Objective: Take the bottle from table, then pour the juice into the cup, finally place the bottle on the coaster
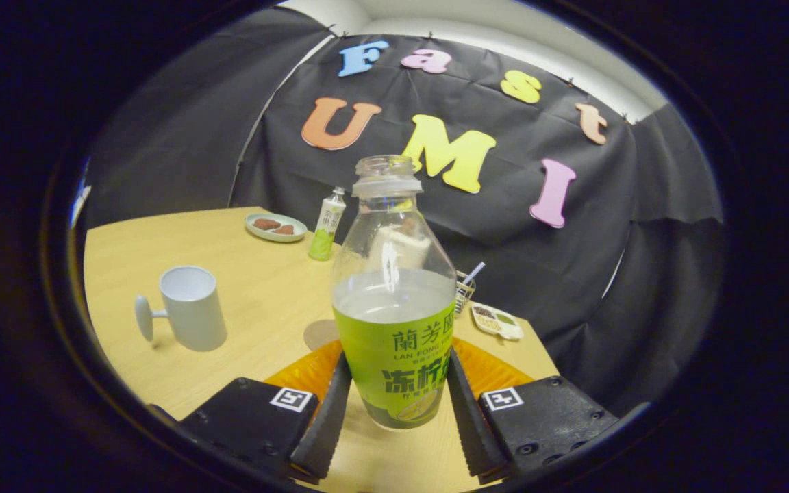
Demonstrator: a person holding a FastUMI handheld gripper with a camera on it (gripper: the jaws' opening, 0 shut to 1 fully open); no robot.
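A black cloth wall is closing off the booth behind a pale wooden tabletop [257, 287] that is filling the middle and lower left of the frame. The bottle [394, 301] is standing upright at lower centre, uncapped, between the two fingers of the claw [394, 404]; both fingers are lying against its green label, so the claw is looking closed on the lower body, though how firmly it is pressing is hard to tell. The clear plastic is looking thin and likely to give under a squeeze, and it is about half full of pale juice, so it is probably fairly light but apt to slosh from the open neck. The labelled lower body is seeming the best place to grip. The cup [192, 308] is sitting at the left, well apart. The coaster [320, 334] is peeking out just behind the bottle's left side.
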